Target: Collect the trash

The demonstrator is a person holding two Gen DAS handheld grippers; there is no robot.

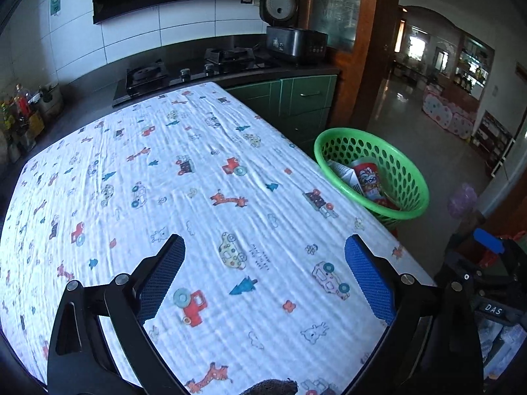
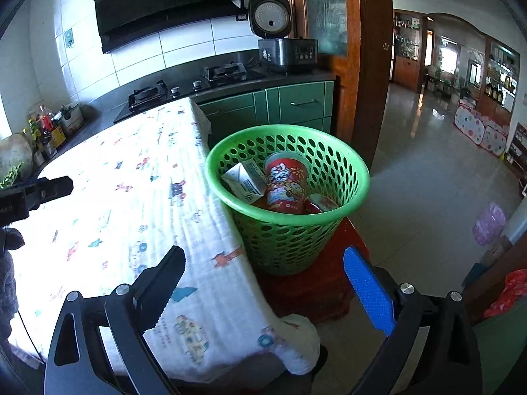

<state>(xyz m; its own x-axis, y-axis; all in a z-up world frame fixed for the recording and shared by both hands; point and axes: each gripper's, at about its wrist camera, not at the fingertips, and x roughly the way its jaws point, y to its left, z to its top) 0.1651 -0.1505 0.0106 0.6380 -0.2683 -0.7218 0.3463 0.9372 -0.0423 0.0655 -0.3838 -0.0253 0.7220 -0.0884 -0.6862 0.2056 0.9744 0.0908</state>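
A green perforated basket (image 2: pixel 296 237) stands on a red stool (image 2: pixel 313 289) beside the table's right edge; it also shows in the left wrist view (image 1: pixel 400 177). Inside lie a red printed cup (image 2: pixel 285 182), a white carton (image 2: pixel 245 181) and a red item. My left gripper (image 1: pixel 265 247) is open and empty over the printed tablecloth (image 1: pixel 197 197). My right gripper (image 2: pixel 263 258) is open and empty, near the table corner, short of the basket. The left gripper shows at the left edge of the right wrist view (image 2: pixel 39 192).
A dark counter with a gas hob (image 1: pixel 184 72) and a rice cooker (image 1: pixel 293 42) stands behind the table. Green cabinets (image 2: pixel 296 105) and a wooden door frame (image 2: pixel 369 65) are beyond the basket. Tiled floor (image 2: pixel 428 164) lies to the right.
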